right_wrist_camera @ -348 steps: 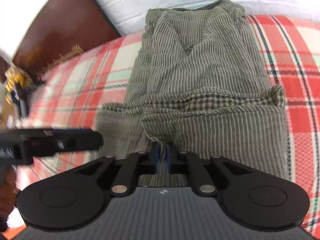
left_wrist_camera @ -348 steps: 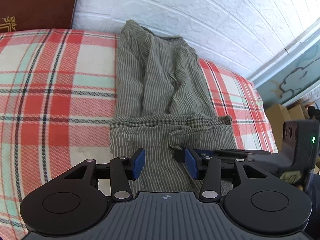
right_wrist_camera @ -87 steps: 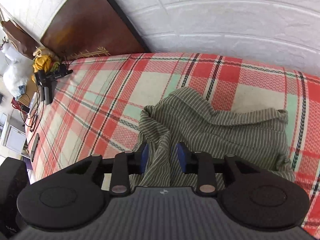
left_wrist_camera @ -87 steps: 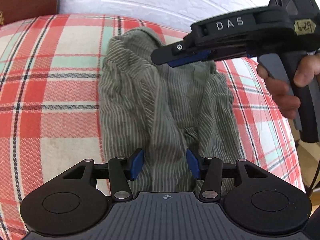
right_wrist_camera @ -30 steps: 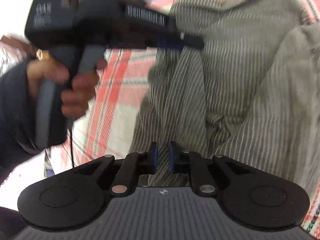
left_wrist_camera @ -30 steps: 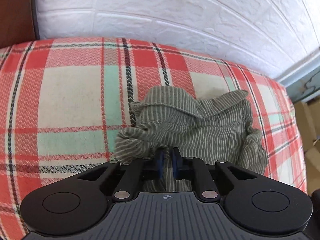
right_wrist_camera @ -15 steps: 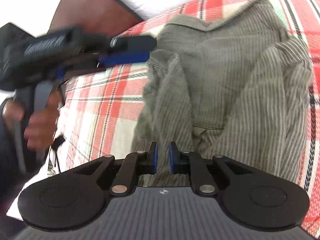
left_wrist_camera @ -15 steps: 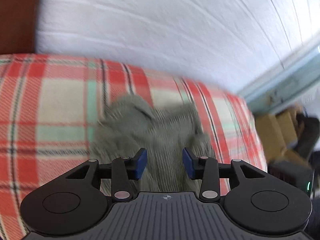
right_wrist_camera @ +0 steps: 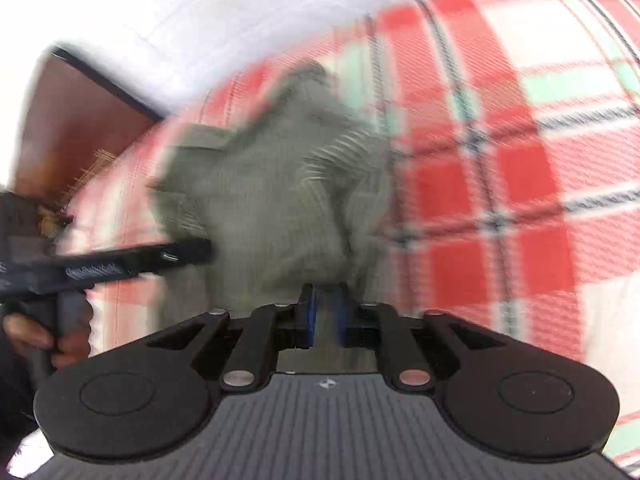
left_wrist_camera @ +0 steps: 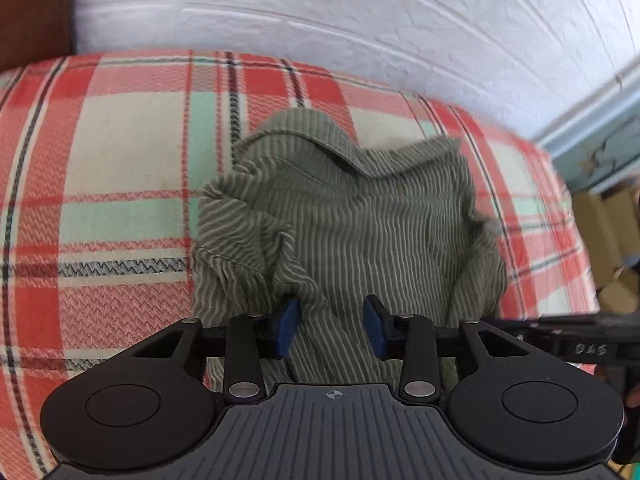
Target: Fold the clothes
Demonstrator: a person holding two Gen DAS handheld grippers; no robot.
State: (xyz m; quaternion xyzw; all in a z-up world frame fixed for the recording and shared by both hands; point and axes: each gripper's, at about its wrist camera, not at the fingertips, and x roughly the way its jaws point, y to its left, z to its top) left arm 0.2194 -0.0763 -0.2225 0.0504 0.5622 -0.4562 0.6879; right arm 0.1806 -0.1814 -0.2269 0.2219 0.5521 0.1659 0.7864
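The green striped shirt [left_wrist_camera: 352, 232] lies bunched in a loose heap on the plaid bed cover [left_wrist_camera: 112, 184], straight ahead of the left claw [left_wrist_camera: 331, 330], its near part running under and between the blue pads [left_wrist_camera: 286, 332]. That claw stands spread apart, gripping nothing. To its left the cover is bare up to the brown headboard [left_wrist_camera: 32, 8]; beyond the shirt's far collar edge a strip of cover runs to the white wall [left_wrist_camera: 360, 20]. The bed's right edge drops off toward cardboard boxes [left_wrist_camera: 600, 232].

The right wrist view is blurred. The right claw [right_wrist_camera: 323, 318] has its pads nearly together, pinched on the shirt's near edge. Open plaid cover lies to its right; at its left a hand [right_wrist_camera: 52, 336] holds the other claw beside the heap.
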